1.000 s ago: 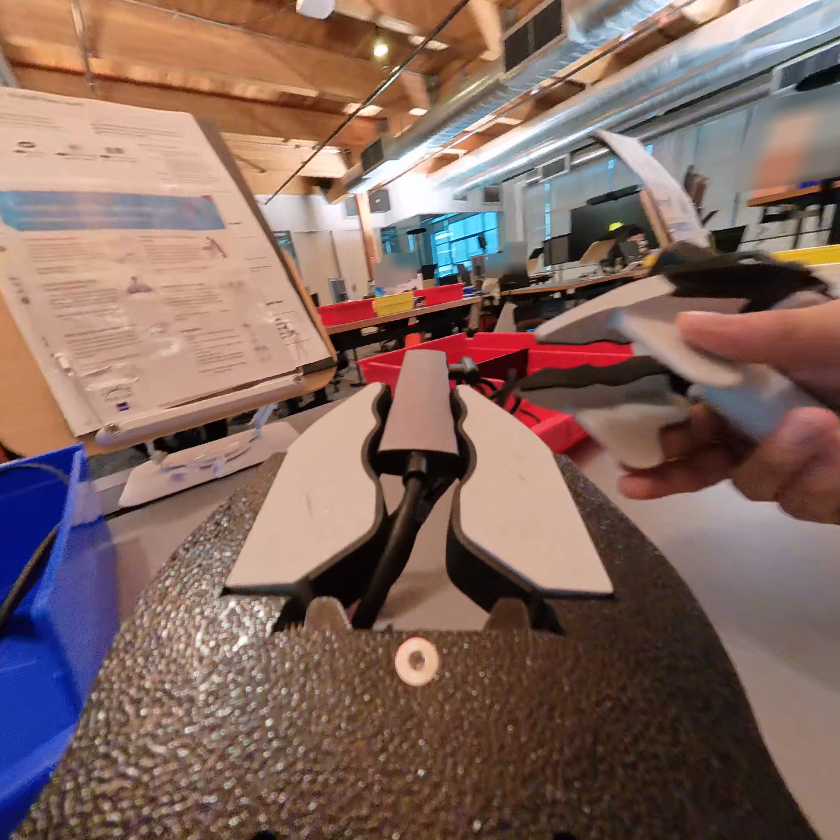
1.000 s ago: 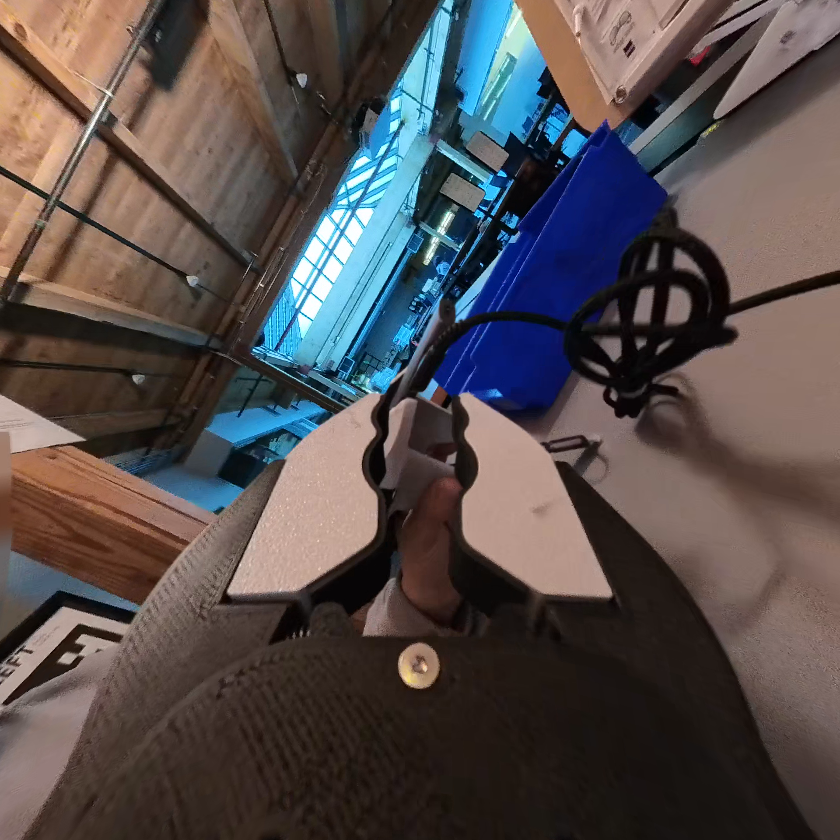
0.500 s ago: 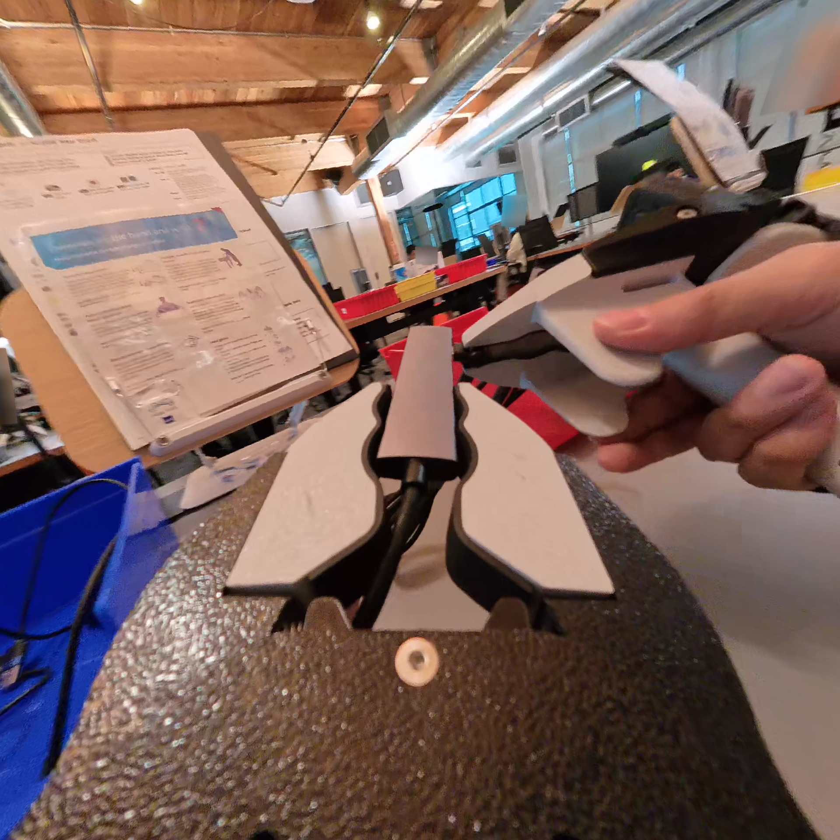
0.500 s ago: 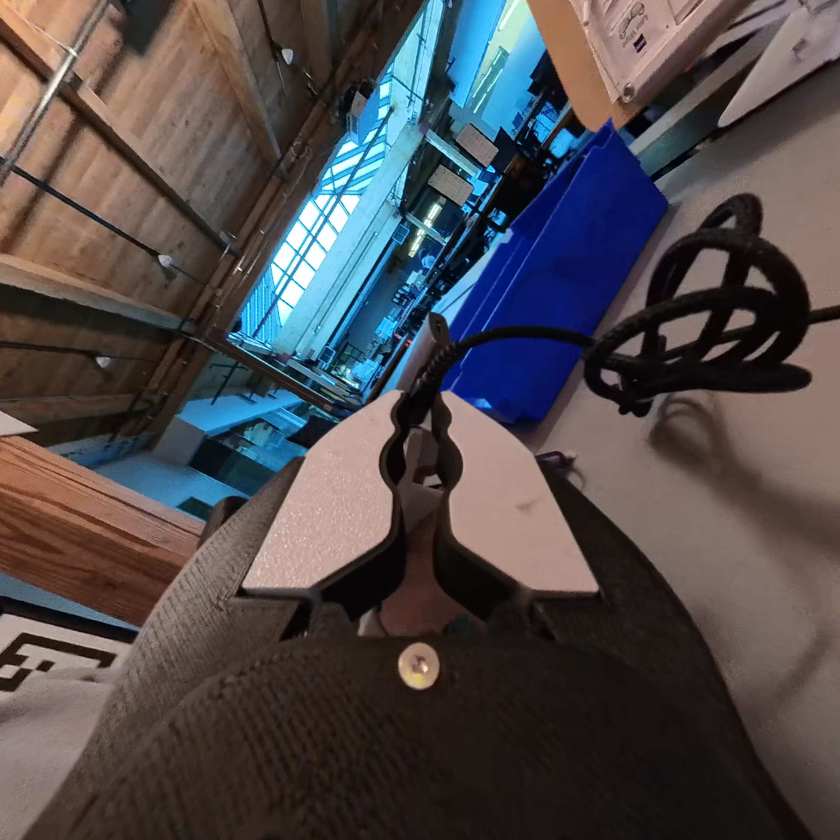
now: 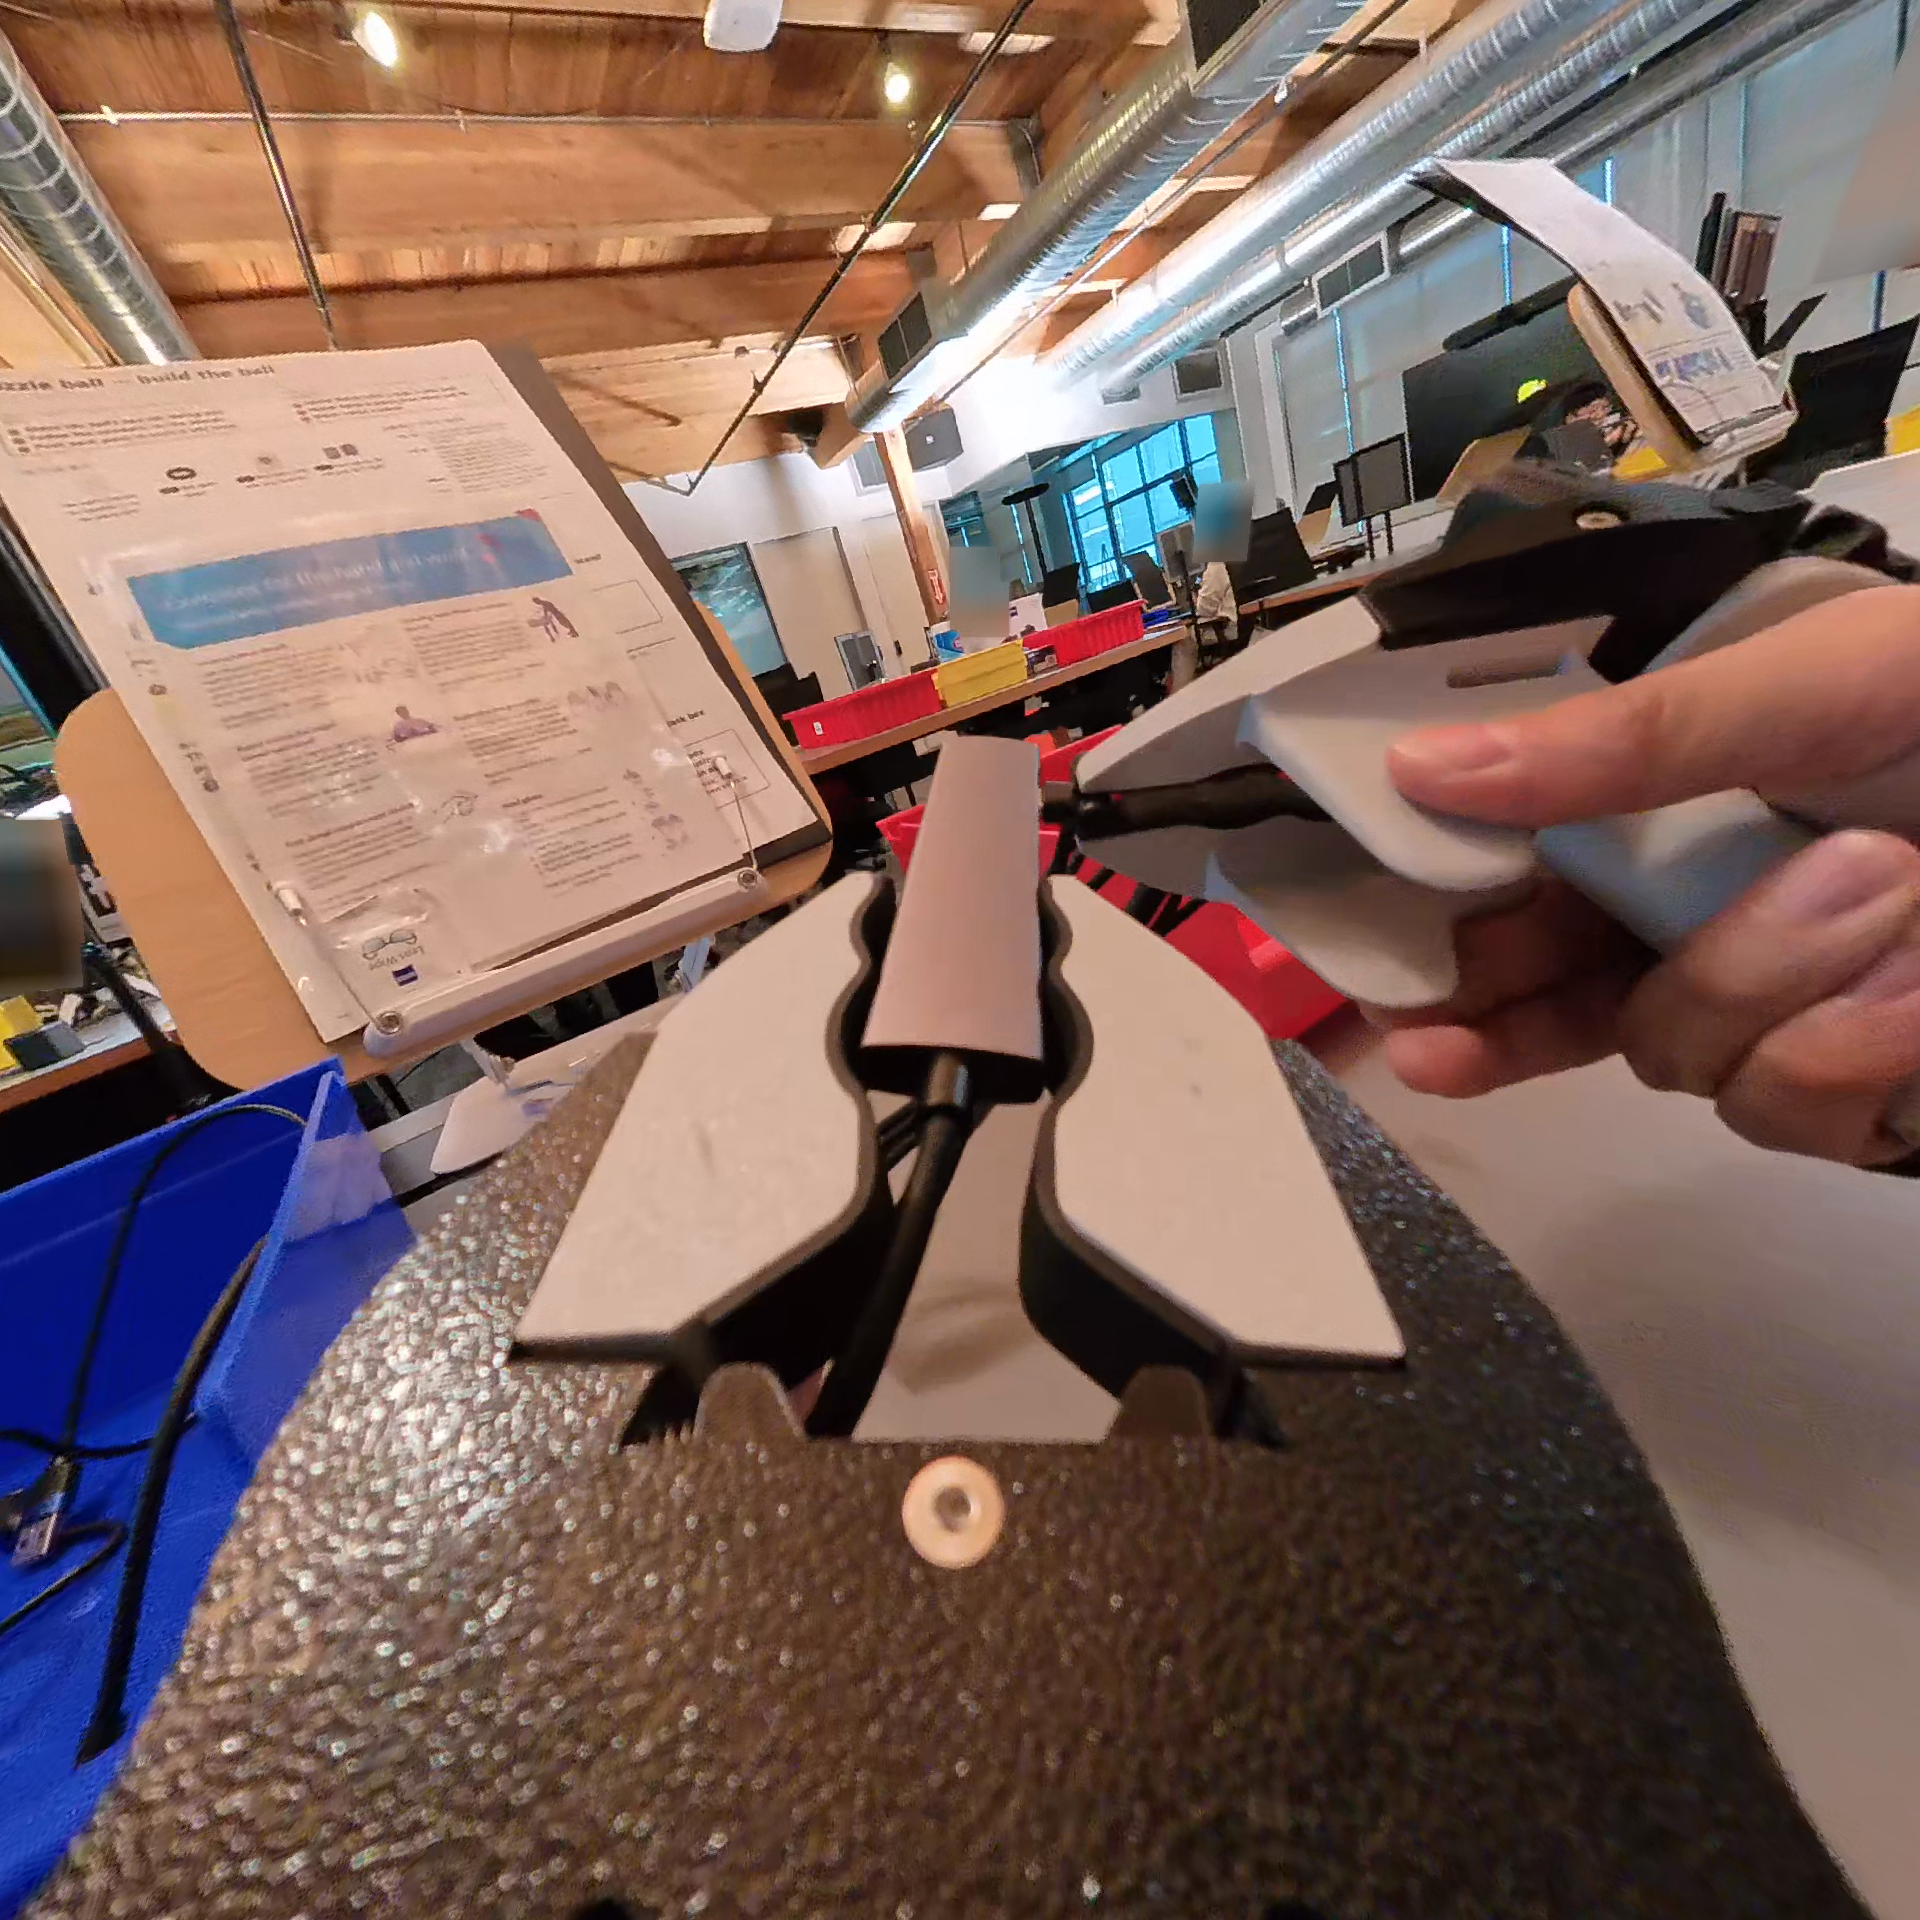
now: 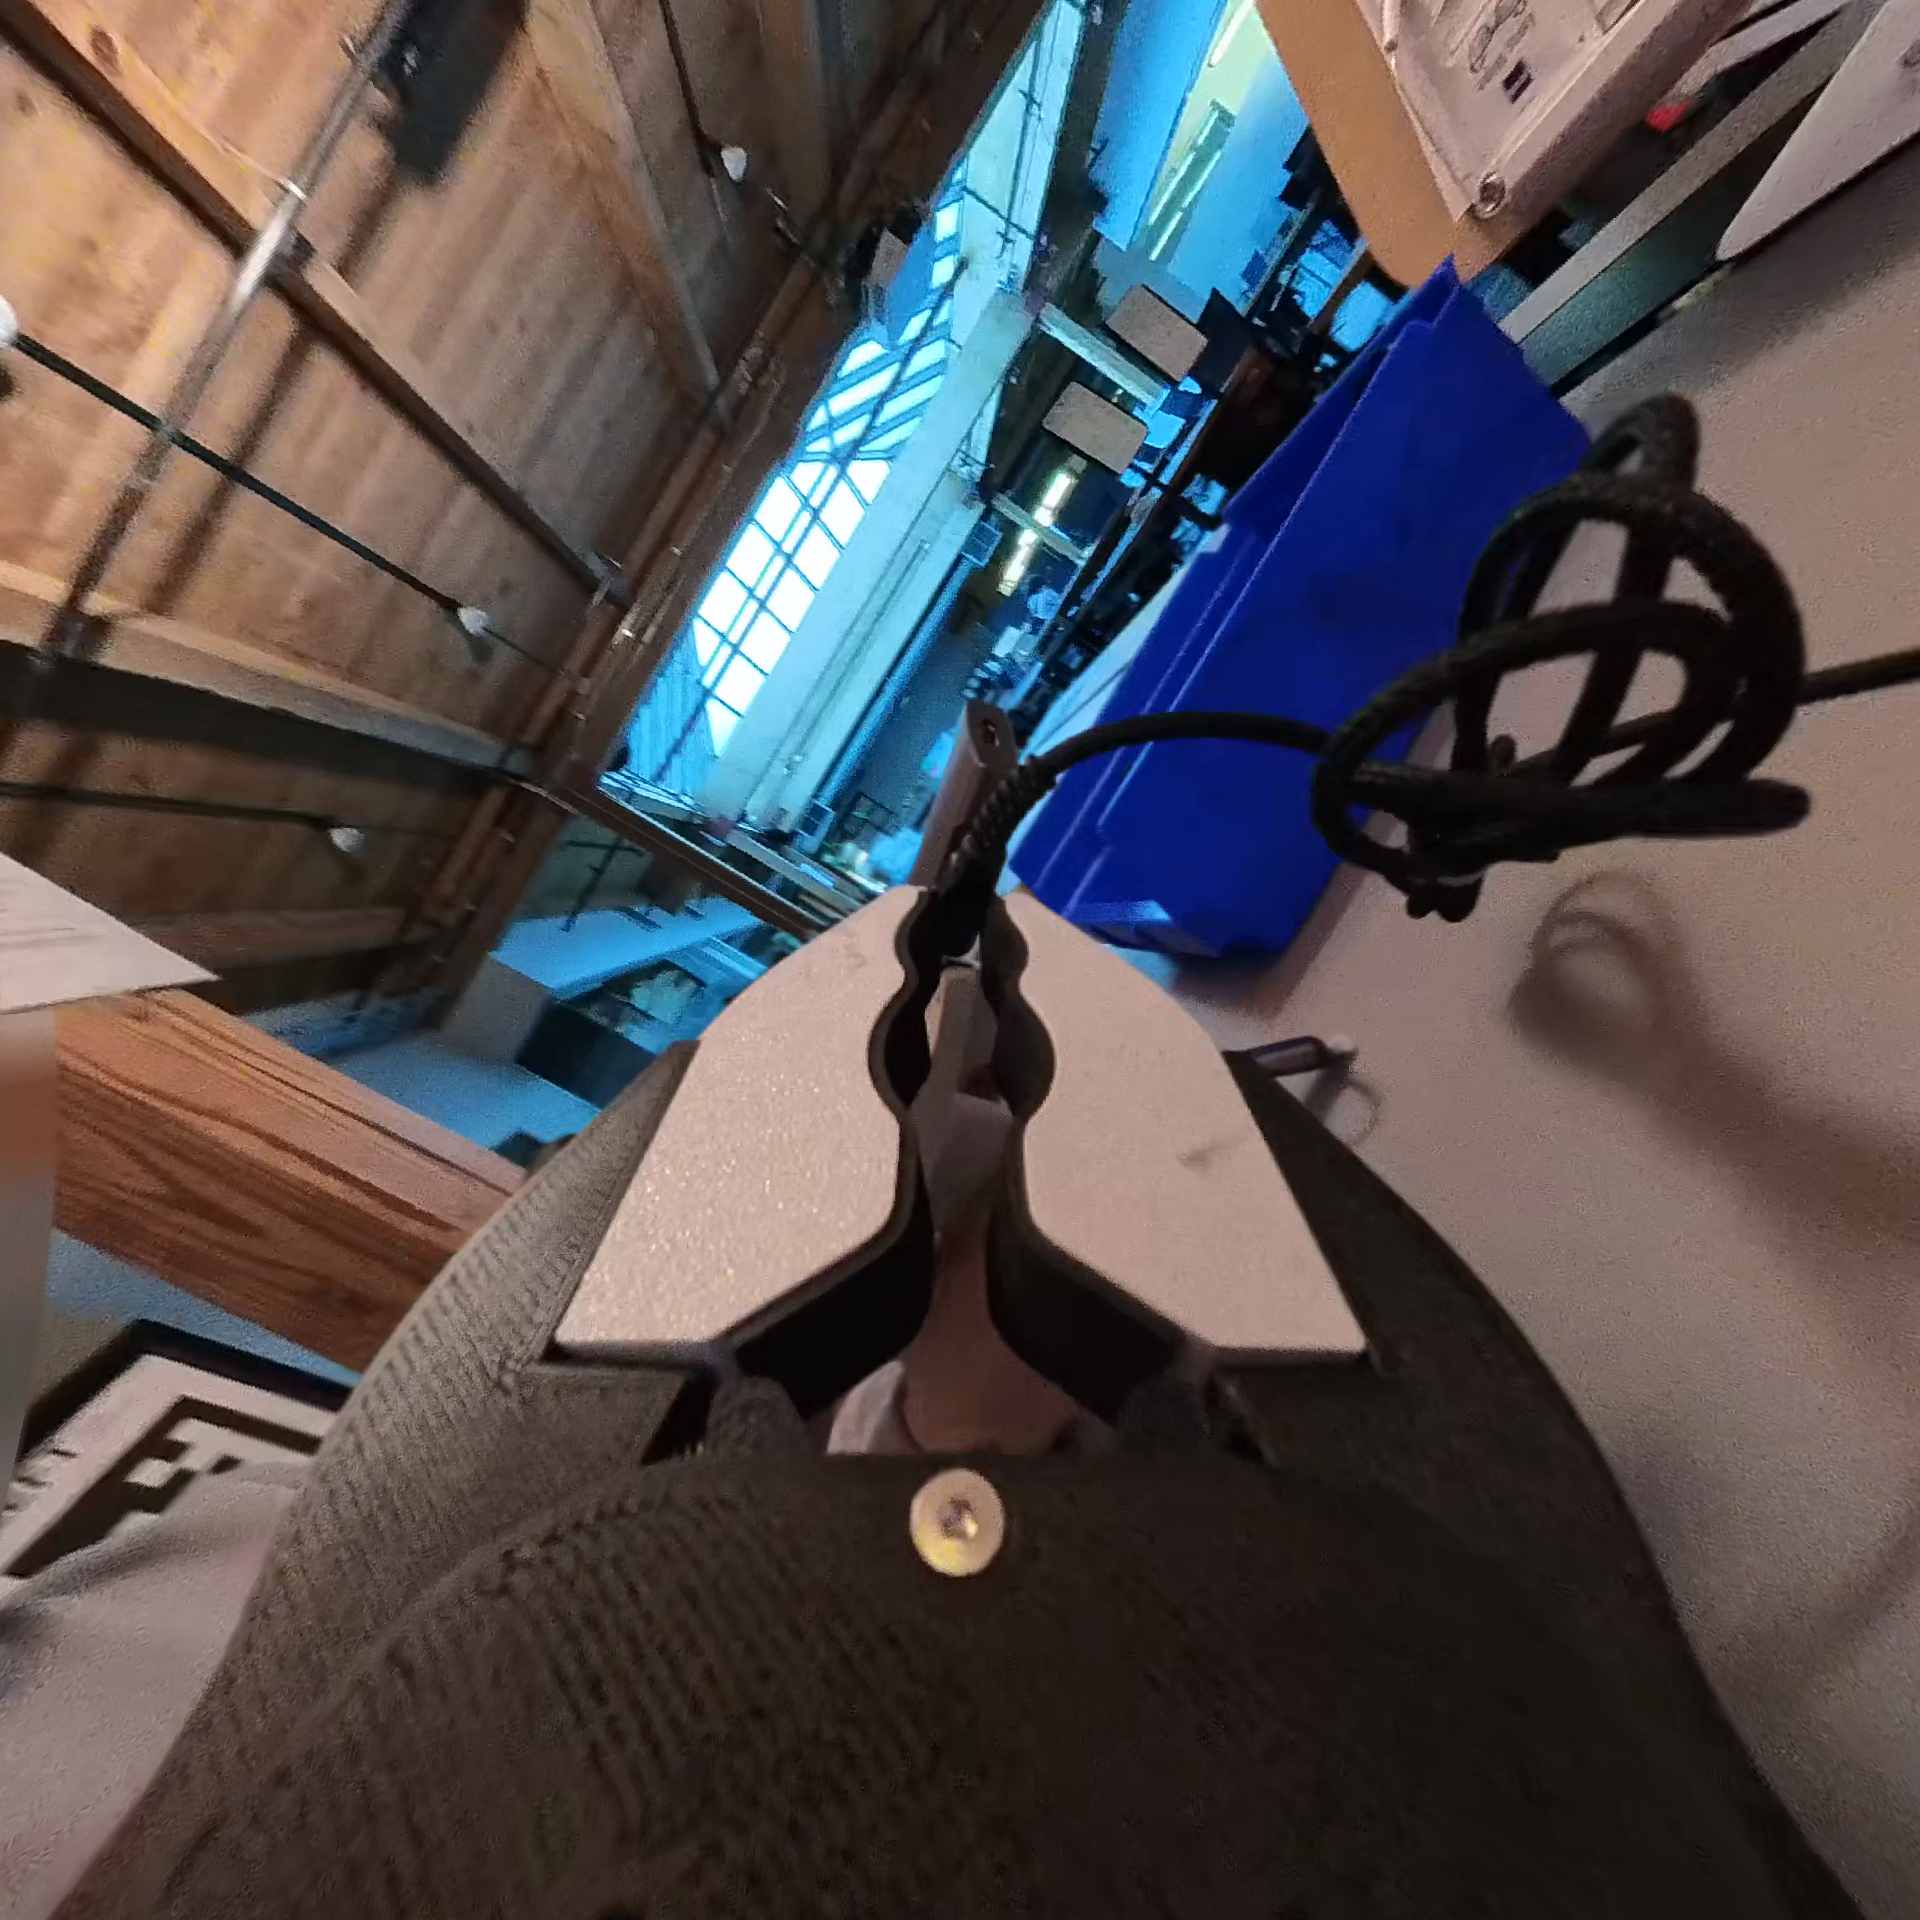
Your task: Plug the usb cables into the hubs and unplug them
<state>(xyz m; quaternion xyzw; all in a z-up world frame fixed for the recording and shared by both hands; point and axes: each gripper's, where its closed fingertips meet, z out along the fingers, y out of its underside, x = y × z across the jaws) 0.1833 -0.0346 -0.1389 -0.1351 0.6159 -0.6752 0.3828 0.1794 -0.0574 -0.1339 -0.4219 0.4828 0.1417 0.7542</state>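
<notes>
Left gripper [image 5: 956,977] clamped on slim grey metal hub [image 5: 961,894], pointing to 12 o'clock, black cord [image 5: 914,1195] trailing back between grey fingers [image 5: 727,1143]. At 3 o'clock, right gripper [image 5: 1086,821] pinched shut on braided black usb cable [image 6: 1174,732] near its plug, tip touching the hub's side. Cable coil [image 6: 1600,665] hanging at 2 o'clock before blue plastic bin [image 6: 1299,665].

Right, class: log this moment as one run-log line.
left gripper: shut on hub | right gripper: shut on usb cable | plug at hub's side, seating unclear | blue bin left
</notes>
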